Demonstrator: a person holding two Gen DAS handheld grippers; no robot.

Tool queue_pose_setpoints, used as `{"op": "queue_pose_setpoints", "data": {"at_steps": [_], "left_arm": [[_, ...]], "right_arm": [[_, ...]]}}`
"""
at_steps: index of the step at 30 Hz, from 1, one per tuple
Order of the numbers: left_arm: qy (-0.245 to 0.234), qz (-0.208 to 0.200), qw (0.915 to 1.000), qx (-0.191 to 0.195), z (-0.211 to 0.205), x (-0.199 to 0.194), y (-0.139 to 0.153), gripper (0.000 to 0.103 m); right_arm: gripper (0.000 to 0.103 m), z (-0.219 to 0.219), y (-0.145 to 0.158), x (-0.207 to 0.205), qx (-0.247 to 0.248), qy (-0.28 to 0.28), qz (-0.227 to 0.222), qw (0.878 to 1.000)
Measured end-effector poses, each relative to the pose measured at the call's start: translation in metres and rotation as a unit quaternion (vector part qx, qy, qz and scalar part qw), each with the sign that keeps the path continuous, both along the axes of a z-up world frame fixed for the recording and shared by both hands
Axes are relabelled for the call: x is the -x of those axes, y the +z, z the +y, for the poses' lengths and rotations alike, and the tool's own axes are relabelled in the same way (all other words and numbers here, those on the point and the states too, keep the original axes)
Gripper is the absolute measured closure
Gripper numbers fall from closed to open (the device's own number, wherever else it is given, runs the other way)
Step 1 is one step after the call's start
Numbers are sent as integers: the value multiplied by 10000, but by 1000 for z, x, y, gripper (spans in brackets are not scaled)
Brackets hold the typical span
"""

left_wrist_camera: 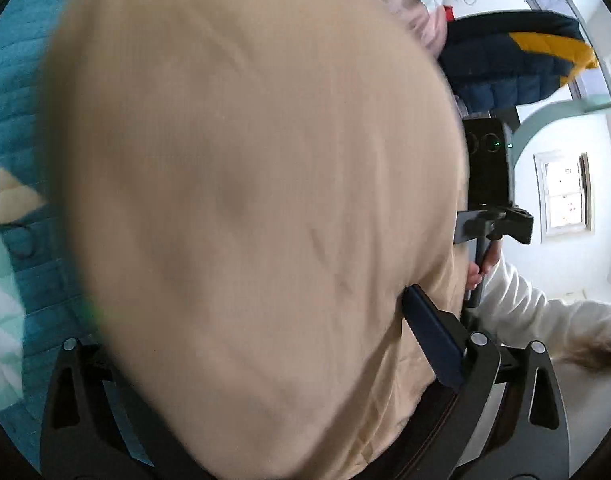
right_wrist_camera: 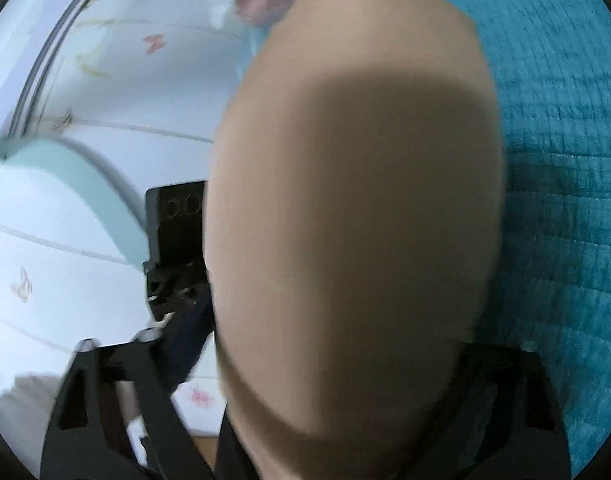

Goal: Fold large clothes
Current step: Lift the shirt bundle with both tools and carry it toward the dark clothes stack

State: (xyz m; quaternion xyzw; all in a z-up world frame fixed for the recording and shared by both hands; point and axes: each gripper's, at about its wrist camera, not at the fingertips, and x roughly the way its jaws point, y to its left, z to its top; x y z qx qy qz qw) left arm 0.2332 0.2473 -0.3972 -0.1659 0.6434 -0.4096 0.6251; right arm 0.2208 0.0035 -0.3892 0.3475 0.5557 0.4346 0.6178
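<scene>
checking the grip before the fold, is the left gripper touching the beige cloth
Touching. In the left wrist view the beige cloth drapes over the left gripper, lying against its one visible blue finger pad; the other finger is hidden under the cloth.

Blurred beige fabric (left_wrist_camera: 245, 208) billows over my left gripper (left_wrist_camera: 273, 360), hiding one finger and my grip. It also covers my right gripper (right_wrist_camera: 345, 360); whether those jaws pinch it, I cannot tell.

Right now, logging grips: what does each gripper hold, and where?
Both hold the blurred beige fabric garment: left gripper, right gripper. Which part cannot be told.
</scene>
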Motion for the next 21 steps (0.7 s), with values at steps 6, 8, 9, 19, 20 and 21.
{"op": "queue_pose_setpoints", "data": {"at_steps": [6, 8, 9, 19, 20, 21], "left_arm": [[942, -63, 9953, 191, 7, -1, 1, 44], [1039, -354, 9939, -75, 0, 8, 18, 51], [1092, -537, 9922, -263, -7, 13, 27, 55], [1054, -1314, 9848, -421, -76, 48, 98, 62], [1023, -1362, 9845, -408, -82, 50, 104, 63], [987, -1405, 9844, -379, -90, 50, 111, 63]], "right_arm": [[52, -15, -19, 3, 159, -639, 397, 9970], [54, -15, 1, 10, 446, -648, 16, 9969], [55, -14, 8, 14, 557, -654, -86, 9963], [57, -67, 75, 56, 766, -999, -596, 9903], [57, -77, 83, 63, 794, -1058, -665, 9890], [57, -86, 90, 69, 800, -1114, -713, 9880]]}}
